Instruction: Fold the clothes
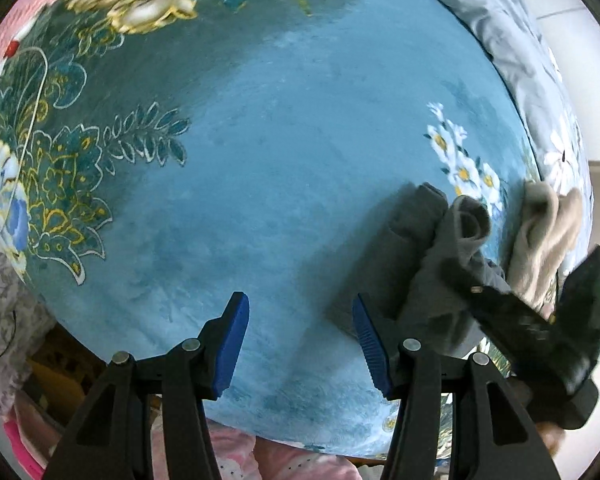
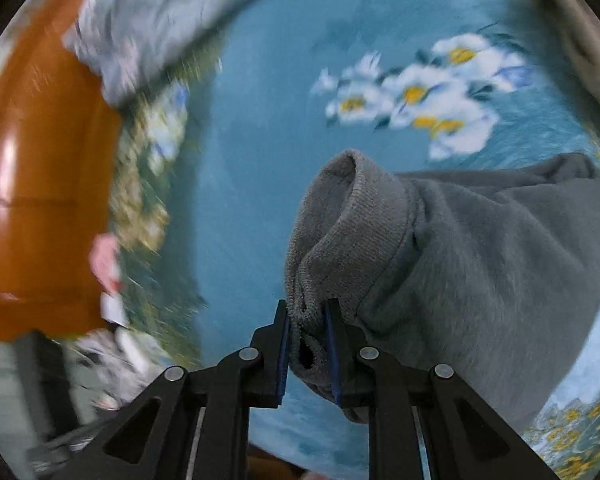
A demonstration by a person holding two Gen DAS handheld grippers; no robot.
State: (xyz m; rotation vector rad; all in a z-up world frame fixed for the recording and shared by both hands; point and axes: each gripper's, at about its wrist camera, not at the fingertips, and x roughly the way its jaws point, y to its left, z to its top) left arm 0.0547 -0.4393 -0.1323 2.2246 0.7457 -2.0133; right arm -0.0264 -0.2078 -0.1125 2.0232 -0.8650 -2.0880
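Right fingers [image 2: 327,344] pinch the grey garment's [image 2: 480,248] ribbed cuff between them.

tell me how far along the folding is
Early. Nothing looks folded: the grey garment is bunched up, and a beige garment lies crumpled beside it. In hand: the right gripper pinches the grey ribbed cuff. The left gripper is open, empty. Spreading and folding remain.

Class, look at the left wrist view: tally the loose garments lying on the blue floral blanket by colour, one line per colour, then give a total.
Dark grey garment: 1
Beige garment: 1
Total: 2
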